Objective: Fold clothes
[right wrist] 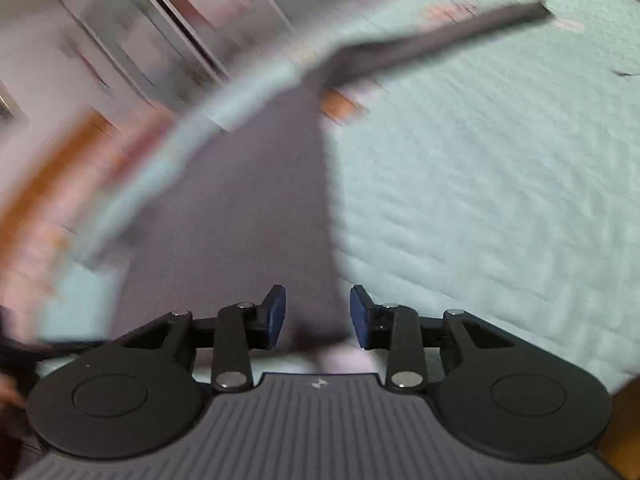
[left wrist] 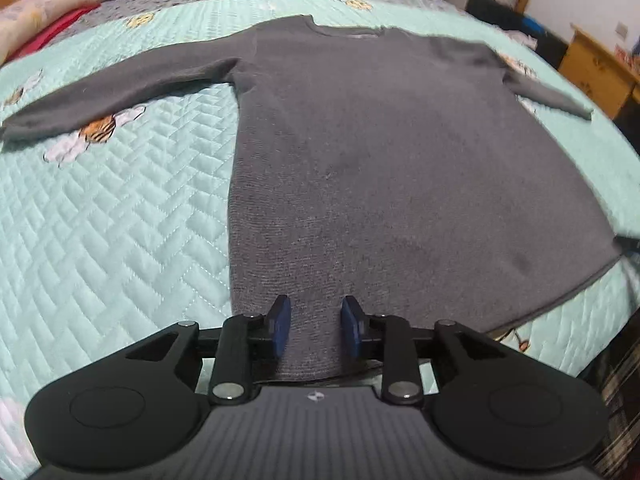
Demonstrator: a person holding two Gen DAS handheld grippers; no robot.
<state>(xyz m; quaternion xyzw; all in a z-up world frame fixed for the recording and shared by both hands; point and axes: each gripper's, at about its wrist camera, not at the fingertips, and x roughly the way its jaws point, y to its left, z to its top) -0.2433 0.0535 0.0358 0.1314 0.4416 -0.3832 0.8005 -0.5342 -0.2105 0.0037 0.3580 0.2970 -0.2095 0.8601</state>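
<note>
left gripper (left wrist: 315,328) open over the hem of a grey sweater (left wrist: 380,152), which lies flat on the bed (left wrist: 100,220), length running away toward the far edge; right gripper (right wrist: 318,316) open at its right hem corner.

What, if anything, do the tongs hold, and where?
Nothing. Both tongs, left and right, stand open over the sweater's bottom hem; the pads do not press the cloth.
</note>
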